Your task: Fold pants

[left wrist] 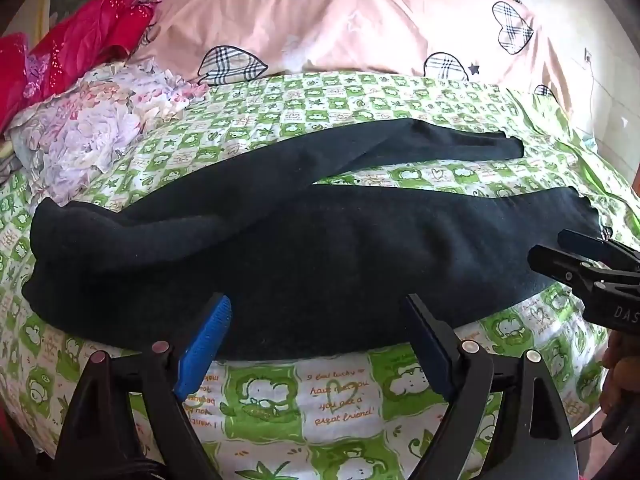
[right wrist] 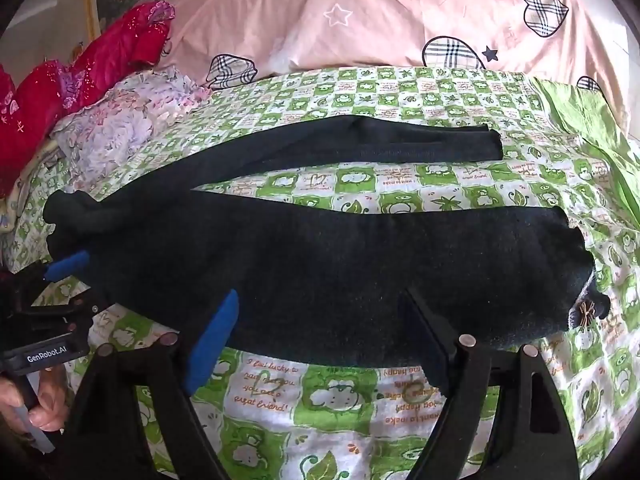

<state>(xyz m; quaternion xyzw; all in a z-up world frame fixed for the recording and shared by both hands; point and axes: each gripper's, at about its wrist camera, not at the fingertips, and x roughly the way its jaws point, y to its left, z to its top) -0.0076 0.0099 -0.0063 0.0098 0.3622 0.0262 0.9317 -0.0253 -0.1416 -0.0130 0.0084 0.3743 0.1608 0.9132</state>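
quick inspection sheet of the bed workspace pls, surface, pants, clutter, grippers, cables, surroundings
surface: green and white printed bedsheet, lightly creased
job's things: black pants laid flat, unfolded, the two legs spread apart
clutter: floral cloth and red fabric bunched at the far left
grippers: left gripper and right gripper both open at the near edge of the pants, gripping nothing
cables: one thin cable at the right edge of the left wrist view
surroundings: pink quilt with checked hearts behind

Two claw-mounted fisheyes, angled down, close over the same pants on the bed.
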